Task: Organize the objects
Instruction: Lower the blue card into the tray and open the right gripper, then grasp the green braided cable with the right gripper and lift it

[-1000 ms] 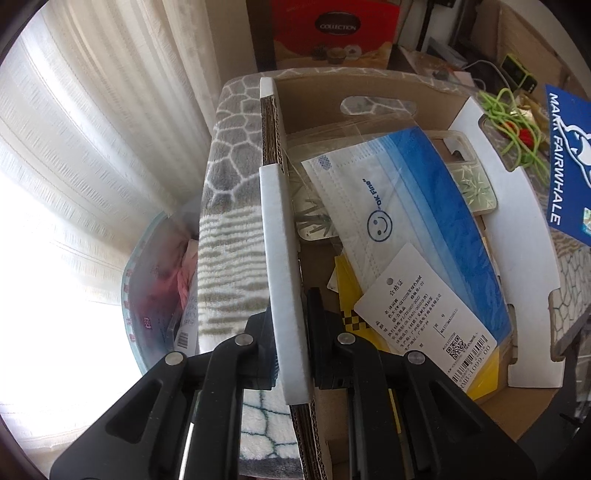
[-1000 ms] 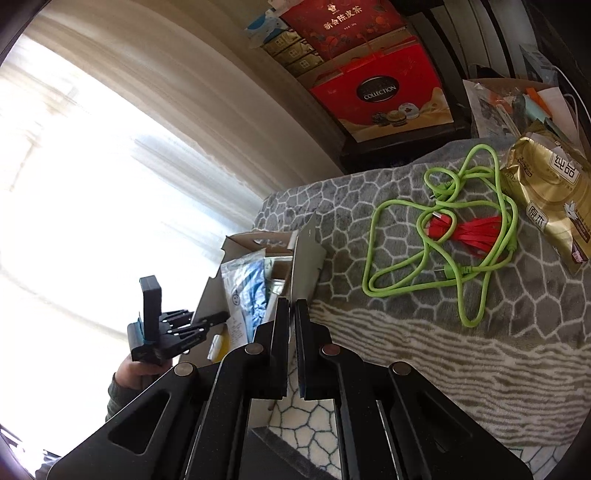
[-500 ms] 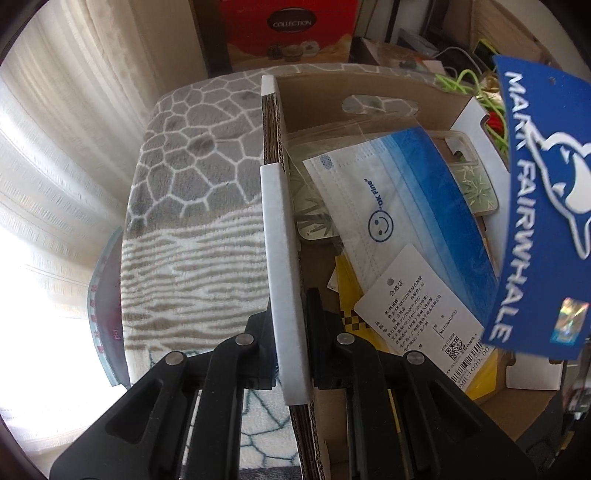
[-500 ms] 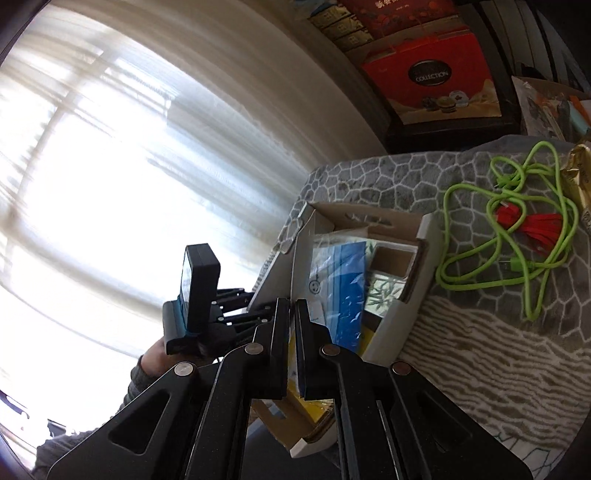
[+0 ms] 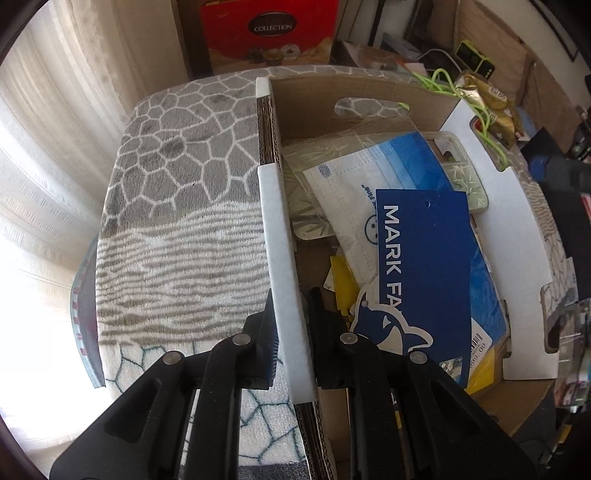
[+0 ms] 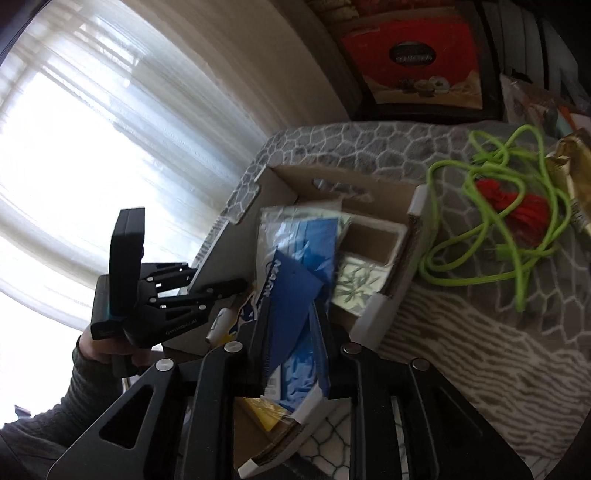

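Note:
An open cardboard box (image 5: 495, 236) sits on a grey patterned blanket (image 5: 177, 184). My left gripper (image 5: 291, 306) is shut on the box's white-edged left wall (image 5: 275, 229). From the right wrist view that left gripper (image 6: 207, 284) shows at the box's (image 6: 399, 280) left side, held by a hand. A blue "MARK FAIRWHALE" card (image 5: 424, 266) lies tilted over a blue-and-white mask pack (image 5: 354, 184) inside the box. My right gripper (image 6: 295, 325) is above the box with its jaws opening. The blue card (image 6: 291, 295) hangs loose between them, and the pads no longer press it.
A green cable (image 6: 491, 229) tangled with a red item (image 6: 517, 210) lies on the blanket right of the box, beside a gold packet (image 6: 576, 166). A red gift box (image 5: 269, 33) stands behind. Curtains fill the left side.
The right gripper moved from the blanket to over the box with the blue card, then parted its jaws and the card dropped onto the mask pack. The left gripper kept its grip on the wall.

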Demonstrator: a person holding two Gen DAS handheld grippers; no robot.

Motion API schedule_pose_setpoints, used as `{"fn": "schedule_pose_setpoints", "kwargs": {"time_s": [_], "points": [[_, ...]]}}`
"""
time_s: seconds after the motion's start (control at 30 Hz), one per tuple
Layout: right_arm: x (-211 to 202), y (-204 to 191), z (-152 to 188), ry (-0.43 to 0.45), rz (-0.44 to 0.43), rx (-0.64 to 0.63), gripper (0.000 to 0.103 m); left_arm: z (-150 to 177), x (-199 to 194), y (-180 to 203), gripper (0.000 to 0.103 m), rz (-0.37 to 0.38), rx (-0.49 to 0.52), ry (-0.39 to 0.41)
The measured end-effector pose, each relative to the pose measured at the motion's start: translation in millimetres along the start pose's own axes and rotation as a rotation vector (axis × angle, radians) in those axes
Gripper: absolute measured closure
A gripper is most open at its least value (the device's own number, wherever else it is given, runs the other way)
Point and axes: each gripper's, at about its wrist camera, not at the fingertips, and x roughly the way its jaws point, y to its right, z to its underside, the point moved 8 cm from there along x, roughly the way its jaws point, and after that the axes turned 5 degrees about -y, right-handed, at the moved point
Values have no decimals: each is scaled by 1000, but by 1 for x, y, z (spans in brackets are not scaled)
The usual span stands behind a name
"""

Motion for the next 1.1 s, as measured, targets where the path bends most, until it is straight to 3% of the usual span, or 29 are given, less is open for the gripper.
{"fn": "schedule_pose_setpoints", "kwargs": {"time_s": [0.1,0.2,0.23,0.27,0.37,0.53,0.73,0.9,1.1], "points": [[-37,38,-10,61,128,68,67,0,-4,-5,91,-35,-17,38],[-62,76,-15,103,164,165,63,4,-5,-10,92,-42,-28,54],[-68,87,-17,117,183,188,57,6,-4,-11,92,-32,-34,54],[-72,96,-19,126,198,199,51,8,-4,-13,92,-24,-38,54],[-71,110,-28,137,240,206,47,11,-6,-17,92,-6,-55,53],[-46,114,-44,104,296,186,47,17,-8,-24,92,8,-82,53],[11,110,-44,-9,381,116,47,19,-7,-26,92,9,-92,54],[47,114,-44,-78,335,179,47,19,-7,-25,93,9,-93,54],[68,123,-47,-88,361,231,50,20,-8,-25,93,14,-99,54]]}}
